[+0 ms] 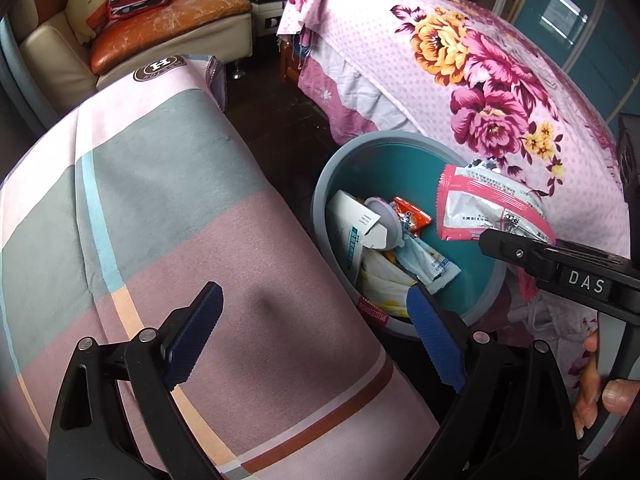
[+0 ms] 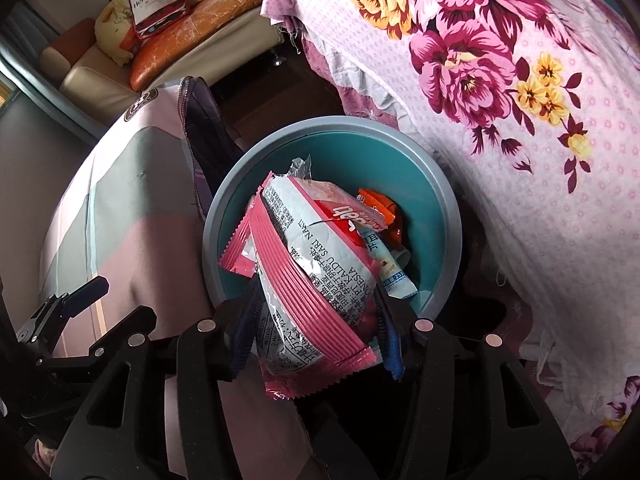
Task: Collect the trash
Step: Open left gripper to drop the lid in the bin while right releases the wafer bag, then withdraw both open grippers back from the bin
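A round bin, grey-rimmed and teal inside, stands on the floor between two beds. It holds a white carton, an orange wrapper, a grey lid and a blue-white sachet. Above the bin's mouth my right gripper is open; a crumpled pink-and-silver noodle wrapper sits loosely between its blue pads. The left wrist view shows that wrapper over the bin's right side, beyond one black finger. My left gripper stands wide open with nothing in it, over the bed's edge beside the bin.
A bed with a plaid pink-and-grey sheet lies left of the bin, a floral pink cover to the right. A sofa with cushions stands at the back. Dark floor runs between. A person's hand holds the right gripper's handle.
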